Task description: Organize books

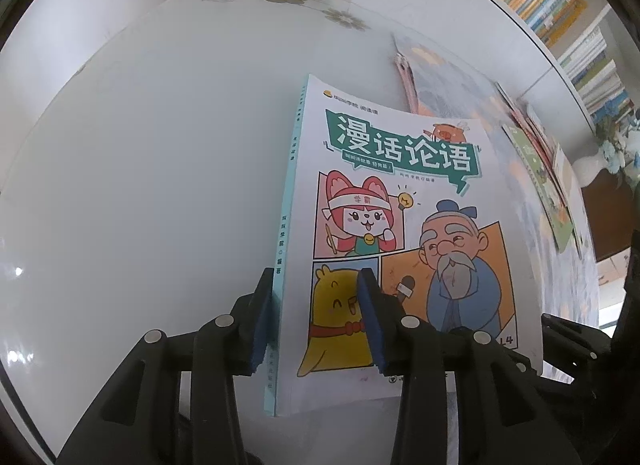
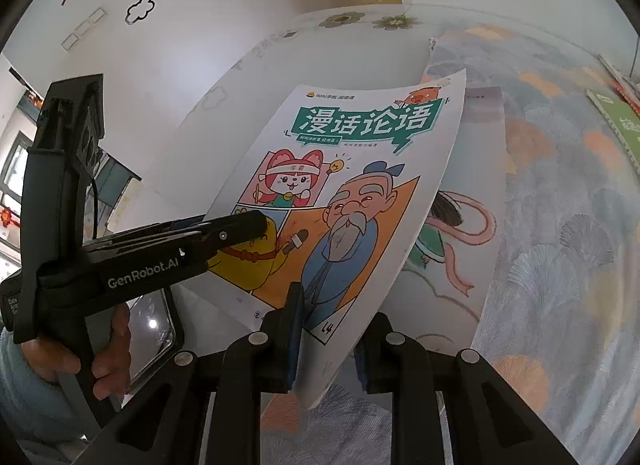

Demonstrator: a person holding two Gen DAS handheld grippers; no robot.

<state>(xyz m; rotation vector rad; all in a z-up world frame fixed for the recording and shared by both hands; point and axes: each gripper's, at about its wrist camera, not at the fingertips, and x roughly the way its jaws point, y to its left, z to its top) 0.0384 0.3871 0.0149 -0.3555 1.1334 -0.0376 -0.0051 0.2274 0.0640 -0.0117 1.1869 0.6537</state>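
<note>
A white comic book (image 1: 400, 233) with a teal title banner and a cartoon old man is held off the table. My left gripper (image 1: 316, 293) is shut on its spine side; it also shows in the right wrist view (image 2: 240, 233), clamped on the book (image 2: 352, 193) from the left. My right gripper (image 2: 328, 329) stands around the book's lower right corner, one pad (image 2: 294, 329) against the cover, the other (image 2: 366, 361) behind it with a gap. A second book (image 2: 460, 249) with a flying figure lies flat beneath.
A patterned cloth (image 2: 560, 225) covers the table's right part. A green book (image 2: 616, 121) and several others (image 1: 540, 169) lie at the far right. Shelves of books (image 1: 560, 5) line the right wall. The white tabletop (image 1: 160, 145) extends left.
</note>
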